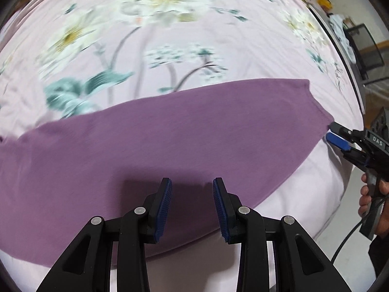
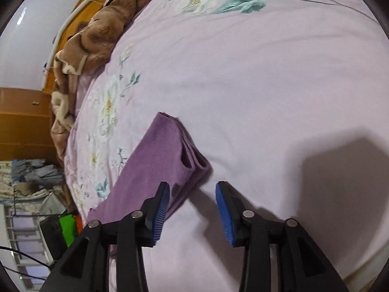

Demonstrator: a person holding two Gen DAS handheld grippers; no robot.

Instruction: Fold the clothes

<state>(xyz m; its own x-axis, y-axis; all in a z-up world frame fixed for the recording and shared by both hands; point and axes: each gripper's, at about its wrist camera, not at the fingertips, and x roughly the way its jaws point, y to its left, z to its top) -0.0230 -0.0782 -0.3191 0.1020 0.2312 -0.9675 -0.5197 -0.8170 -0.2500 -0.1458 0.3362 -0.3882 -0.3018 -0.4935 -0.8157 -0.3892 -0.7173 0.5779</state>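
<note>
On the pink flowered bedsheet (image 1: pixel 194 48) the purple garment (image 1: pixel 170 131) lies as a long folded band, its long axis crossing sideways right under my left gripper (image 1: pixel 192 206), whose fingers are spread with nothing between them. My right gripper (image 2: pixel 192 211) is spread too, empty, at the band's right end, where stacked layers show; each hand is nearest its own end.
</note>
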